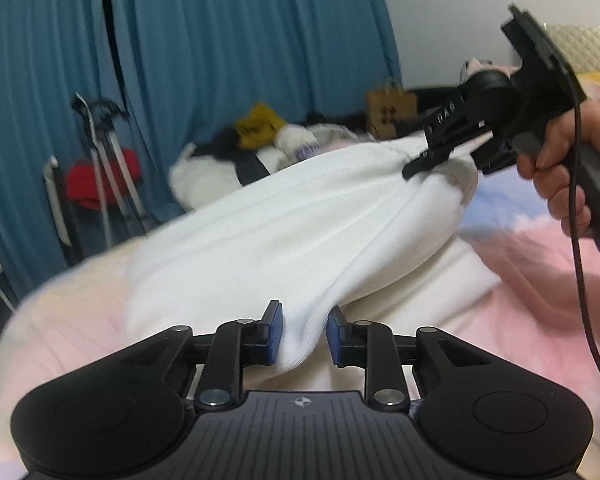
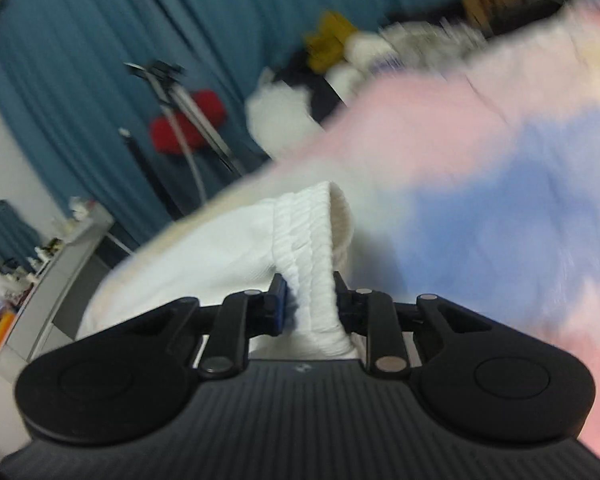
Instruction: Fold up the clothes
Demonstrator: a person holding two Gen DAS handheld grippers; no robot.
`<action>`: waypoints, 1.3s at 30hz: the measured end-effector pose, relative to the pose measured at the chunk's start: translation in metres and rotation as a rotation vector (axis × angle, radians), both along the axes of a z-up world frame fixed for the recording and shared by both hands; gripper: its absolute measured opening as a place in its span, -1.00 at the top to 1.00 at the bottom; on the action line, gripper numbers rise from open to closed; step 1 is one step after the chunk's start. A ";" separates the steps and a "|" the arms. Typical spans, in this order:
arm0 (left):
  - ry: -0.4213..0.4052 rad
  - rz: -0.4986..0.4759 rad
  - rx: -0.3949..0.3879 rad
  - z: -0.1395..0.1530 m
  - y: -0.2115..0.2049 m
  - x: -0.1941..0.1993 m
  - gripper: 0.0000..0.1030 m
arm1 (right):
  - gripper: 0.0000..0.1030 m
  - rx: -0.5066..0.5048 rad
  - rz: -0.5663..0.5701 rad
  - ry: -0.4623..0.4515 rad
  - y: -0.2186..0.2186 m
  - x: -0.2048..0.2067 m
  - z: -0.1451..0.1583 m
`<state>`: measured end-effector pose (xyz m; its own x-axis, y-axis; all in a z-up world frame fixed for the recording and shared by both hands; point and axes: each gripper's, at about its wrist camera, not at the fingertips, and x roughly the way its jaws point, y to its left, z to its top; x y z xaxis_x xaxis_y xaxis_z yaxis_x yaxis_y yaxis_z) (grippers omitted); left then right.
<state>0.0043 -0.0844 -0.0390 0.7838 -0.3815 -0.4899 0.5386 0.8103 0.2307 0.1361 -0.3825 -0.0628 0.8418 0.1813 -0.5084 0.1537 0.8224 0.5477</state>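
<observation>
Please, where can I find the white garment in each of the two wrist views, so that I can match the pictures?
Left wrist view: the white garment stretches from bottom centre up to the right tool at upper right.
Right wrist view: its ribbed edge sits at centre, low, between the tool's fingers.
Shared landmark: the red thing behind the tripod, before the blue curtain.

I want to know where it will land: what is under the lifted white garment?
Under the white garment lies a pink, cream and blue bedspread, bare on both sides of it. More white cloth shows just beneath. Whatever lies under the garment's middle is covered.
</observation>
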 end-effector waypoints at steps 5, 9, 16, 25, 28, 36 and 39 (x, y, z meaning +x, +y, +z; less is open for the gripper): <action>0.055 -0.013 -0.060 0.006 0.013 0.005 -0.13 | 0.26 0.102 0.015 0.025 -0.009 -0.005 -0.005; 0.086 -0.004 -0.208 0.026 0.040 0.020 -0.64 | -0.30 0.087 0.008 0.033 -0.008 -0.022 0.001; 0.222 0.171 -0.515 0.048 0.115 0.065 -0.84 | -0.66 0.166 -0.003 0.108 -0.009 -0.032 -0.013; 0.554 0.354 -0.669 0.004 0.178 0.128 -0.84 | -0.67 0.243 0.117 0.159 0.025 0.003 -0.056; 0.608 0.335 -0.703 -0.005 0.184 0.138 -0.84 | -0.44 0.181 0.110 0.129 0.038 0.004 -0.055; 0.536 0.350 -0.770 0.007 0.184 0.119 0.26 | 0.33 0.158 0.057 0.040 0.044 -0.021 -0.008; 0.476 0.336 -0.764 0.032 0.176 0.108 0.34 | 0.35 0.165 0.059 -0.009 0.039 -0.029 0.014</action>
